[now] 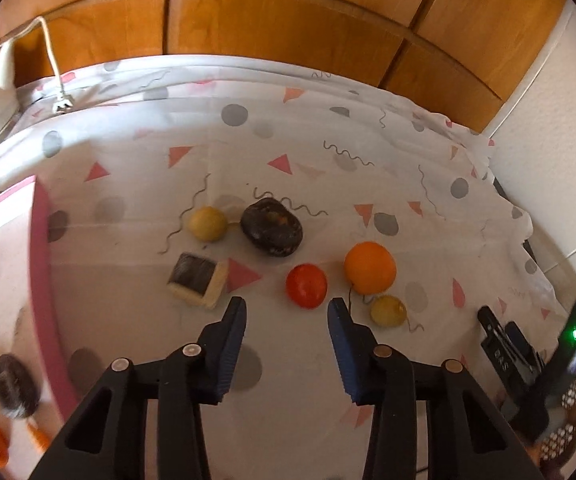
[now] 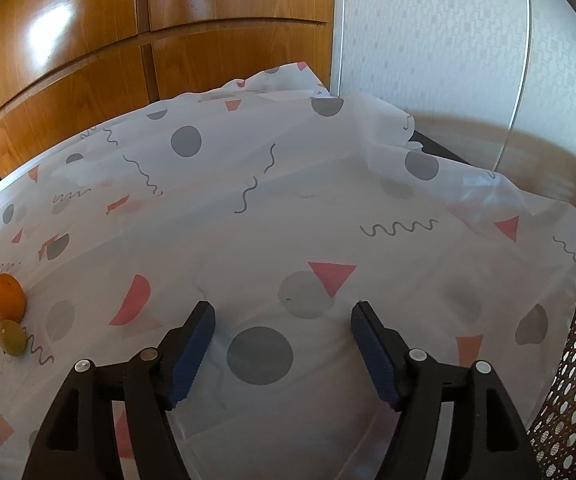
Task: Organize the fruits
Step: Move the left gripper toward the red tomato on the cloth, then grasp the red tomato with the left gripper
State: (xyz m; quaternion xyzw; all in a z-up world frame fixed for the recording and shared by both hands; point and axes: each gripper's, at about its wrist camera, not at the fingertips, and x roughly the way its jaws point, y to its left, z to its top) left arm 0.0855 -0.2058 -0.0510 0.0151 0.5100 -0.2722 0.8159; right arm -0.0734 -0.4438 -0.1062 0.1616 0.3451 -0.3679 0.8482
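Left tool (image 1: pixel 286 307) wide, empty; red fruit (image 1: pixel 306 285) on counter just ahead at 12 o'clock, orange (image 1: pixel 369 267) at 1. Right tool (image 2: pixel 282 314) wide, empty, fruits far at 9; left nearer.

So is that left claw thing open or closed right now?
Open. The left gripper has a wide gap between its fingers, with only cloth showing there; the tomato sits just ahead.

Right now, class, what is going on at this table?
A person holds two grippers over a patterned tablecloth, sorting fruit. The left gripper is open, empty, aimed at a red tomato beside an orange. The right gripper is also open, over bare cloth. Nothing is gripped yet. A pink tray sits left.
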